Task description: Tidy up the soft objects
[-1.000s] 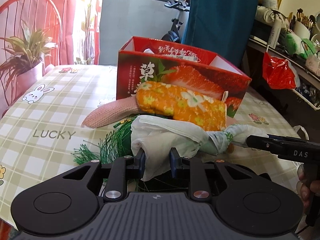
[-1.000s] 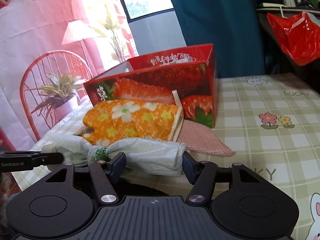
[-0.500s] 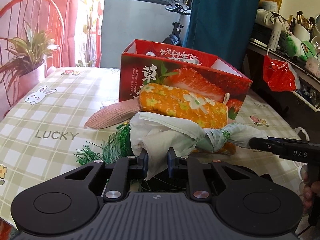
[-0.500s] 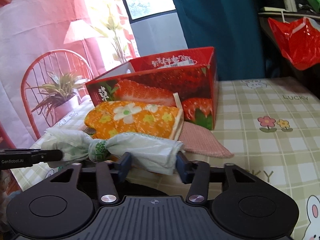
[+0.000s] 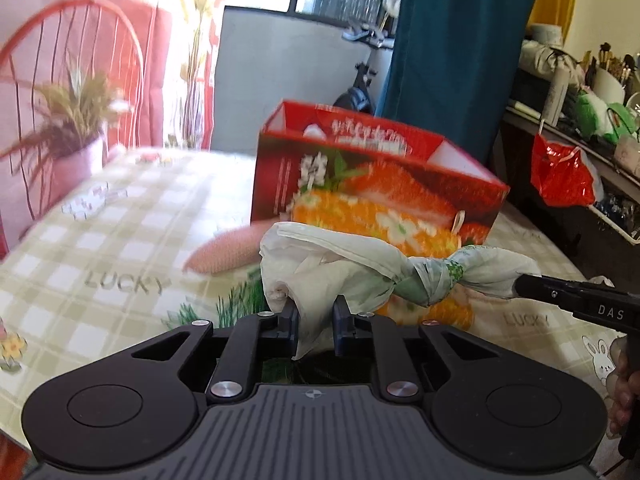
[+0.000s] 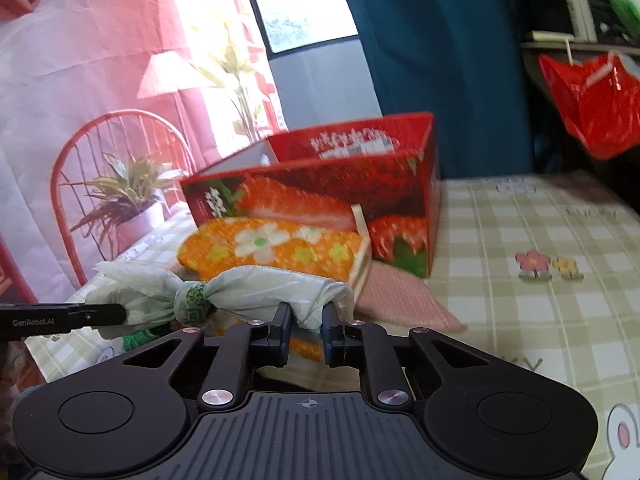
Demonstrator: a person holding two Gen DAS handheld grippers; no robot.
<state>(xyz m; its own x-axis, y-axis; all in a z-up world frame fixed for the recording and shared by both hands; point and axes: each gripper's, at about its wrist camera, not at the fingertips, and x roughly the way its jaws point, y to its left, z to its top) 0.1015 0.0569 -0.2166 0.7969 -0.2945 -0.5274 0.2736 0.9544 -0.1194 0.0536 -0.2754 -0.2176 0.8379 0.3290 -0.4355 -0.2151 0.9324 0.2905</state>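
A white knotted plastic bag [image 5: 360, 268] hangs stretched between both grippers, lifted off the table. My left gripper [image 5: 315, 314] is shut on one end of it. My right gripper [image 6: 305, 322] is shut on the other end [image 6: 280, 288]. Behind the bag lie an orange flowered oven mitt [image 5: 384, 224] and a pink knitted cloth [image 5: 224, 250]. A green fringed thing [image 5: 236, 304] lies under the bag. An open red strawberry box [image 5: 376, 168] stands behind them; it also shows in the right wrist view [image 6: 320, 184].
The table has a green checked cloth [image 5: 120, 248]. A potted plant [image 5: 76, 136] and a red chair [image 5: 52, 60] stand at the left. A red plastic bag [image 5: 560, 176] hangs from a cluttered shelf at the right.
The right gripper has closed on the bag's end. Both grippers have lifted the bag up off the table and off the green fringed thing.
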